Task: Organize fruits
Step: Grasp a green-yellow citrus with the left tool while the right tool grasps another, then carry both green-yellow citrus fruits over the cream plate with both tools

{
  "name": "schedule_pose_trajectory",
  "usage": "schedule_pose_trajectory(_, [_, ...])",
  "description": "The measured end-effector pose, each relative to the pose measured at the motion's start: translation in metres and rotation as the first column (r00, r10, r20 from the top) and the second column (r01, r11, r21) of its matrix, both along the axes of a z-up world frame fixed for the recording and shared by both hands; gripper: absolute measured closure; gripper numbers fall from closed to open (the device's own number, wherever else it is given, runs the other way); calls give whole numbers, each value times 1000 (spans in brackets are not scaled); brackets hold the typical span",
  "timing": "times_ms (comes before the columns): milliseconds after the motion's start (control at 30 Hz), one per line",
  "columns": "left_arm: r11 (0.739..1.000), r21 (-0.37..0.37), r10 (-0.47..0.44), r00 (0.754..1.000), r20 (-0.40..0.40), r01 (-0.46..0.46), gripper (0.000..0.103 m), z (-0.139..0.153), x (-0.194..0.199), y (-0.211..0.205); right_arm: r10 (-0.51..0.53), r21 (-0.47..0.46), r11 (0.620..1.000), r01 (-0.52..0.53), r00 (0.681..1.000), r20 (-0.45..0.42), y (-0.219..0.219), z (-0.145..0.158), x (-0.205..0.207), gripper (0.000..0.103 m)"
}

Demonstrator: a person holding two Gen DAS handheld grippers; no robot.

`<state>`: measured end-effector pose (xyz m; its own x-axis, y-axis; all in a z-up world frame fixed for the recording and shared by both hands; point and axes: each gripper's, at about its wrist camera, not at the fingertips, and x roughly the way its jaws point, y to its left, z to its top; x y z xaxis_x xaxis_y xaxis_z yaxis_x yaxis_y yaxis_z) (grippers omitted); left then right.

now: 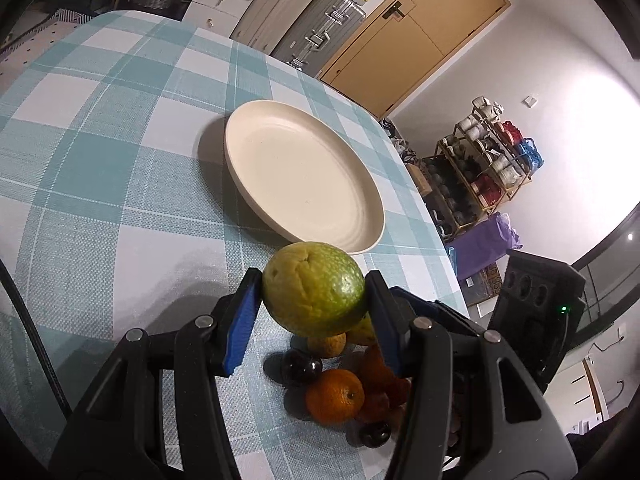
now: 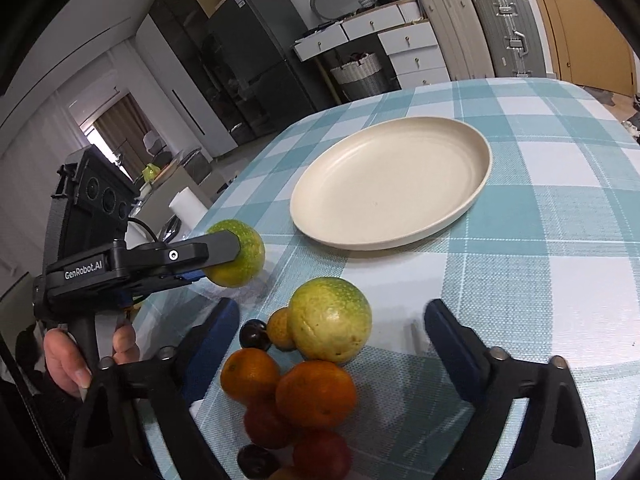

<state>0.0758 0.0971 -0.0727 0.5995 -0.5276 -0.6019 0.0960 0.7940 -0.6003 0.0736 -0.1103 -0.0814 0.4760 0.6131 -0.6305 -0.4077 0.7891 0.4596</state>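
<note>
Green citrus (image 1: 316,290) is pinched between the left gripper's (image 1: 312,312) blue pads, lifted off the checked cloth (image 1: 120,160) just short of the empty cream plate (image 1: 256,184). Right gripper (image 2: 332,332) is spread wide, gripping nothing, over the fruit pile: a second green citrus (image 2: 330,320), two oranges (image 2: 316,394), dark plums (image 2: 254,334), red fruit (image 2: 266,426).

Checked tablecloth (image 1: 120,160), grey suitcase (image 2: 508,28) — white drawers (image 2: 412,52), dark fridge (image 2: 248,52)
</note>
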Motion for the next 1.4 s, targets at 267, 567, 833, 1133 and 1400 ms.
schedule_pose_trajectory(267, [1000, -8, 3, 1000, 1, -3, 53, -1, -3, 4, 21, 30, 999, -18, 994, -105, 2, -15, 11, 49])
schedule_pose_trajectory(567, [1000, -3, -2, 1000, 2, 2, 53, 2, 0, 3, 12, 61, 998, -7, 998, -69, -3, -8, 6, 54])
schedule_pose_trajectory(833, [999, -7, -36, 999, 9, 36, 53, 17, 16, 0, -30, 110, 993, 32, 999, -13, -23, 16, 14, 55])
schedule_pose_trajectory(1133, [999, 20, -43, 999, 8, 43, 53, 40, 69, -2, -58, 110, 992, 54, 998, 33, -36, 34, 50, 55])
schedule_pose_trajectory(1400, [999, 32, -35, 999, -31, 36, 53, 38, 135, -4, -52, 63, 997, 48, 997, 62, -32, 39, 93, 55])
